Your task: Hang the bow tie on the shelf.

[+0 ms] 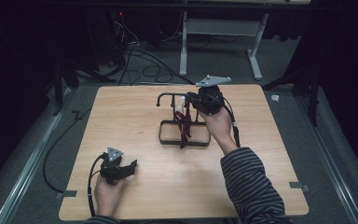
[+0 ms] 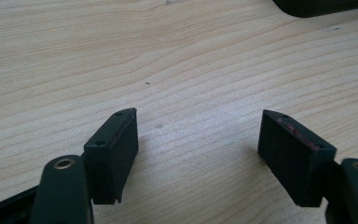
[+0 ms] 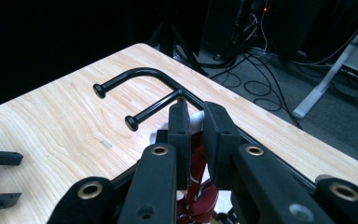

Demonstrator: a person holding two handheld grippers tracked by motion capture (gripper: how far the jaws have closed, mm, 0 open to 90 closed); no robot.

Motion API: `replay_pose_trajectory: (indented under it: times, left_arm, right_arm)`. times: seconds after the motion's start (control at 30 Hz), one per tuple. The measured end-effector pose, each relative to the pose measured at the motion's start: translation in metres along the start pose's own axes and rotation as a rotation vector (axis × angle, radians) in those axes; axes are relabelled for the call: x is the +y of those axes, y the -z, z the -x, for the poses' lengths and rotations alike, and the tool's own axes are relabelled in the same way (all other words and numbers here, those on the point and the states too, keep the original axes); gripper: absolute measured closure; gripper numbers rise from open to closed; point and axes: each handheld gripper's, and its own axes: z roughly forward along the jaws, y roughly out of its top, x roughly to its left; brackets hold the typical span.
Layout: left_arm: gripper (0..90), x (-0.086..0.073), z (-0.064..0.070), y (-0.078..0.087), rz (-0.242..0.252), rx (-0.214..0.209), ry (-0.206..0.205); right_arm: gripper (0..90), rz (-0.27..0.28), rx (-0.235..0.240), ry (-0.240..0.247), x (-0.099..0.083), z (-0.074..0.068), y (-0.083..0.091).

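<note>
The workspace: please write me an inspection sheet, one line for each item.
Surface: wooden table, bare around the rack.
Job's things: black wire rack with two knobbed arms; a red strap with a white end hangs from it.
Clutter: nothing seen.
Grippers: left hand-held gripper open, low over bare wood; right hand-held gripper shut on the strap's white end at the rack.
Cables: one trails from each gripper; loose black ones lie on the floor behind.
Surroundings: dark room, grey floor, white desk frame.
</note>
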Motion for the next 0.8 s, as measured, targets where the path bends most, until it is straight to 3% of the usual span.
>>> replay_pose_trajectory:
  times: [0.37,0.8]
  left_arm:
    - [29.2,0.000,0.000,0.000,0.000,-0.001,0.001]
    - [29.2,0.000,0.000,0.000,0.000,-0.001,0.001]
  right_arm:
    - [83.3,-0.008,-0.031,-0.002,0.003,0.003,-0.007]
    - [83.3,0.021,-0.053,0.007,0.011,0.005,-0.002]
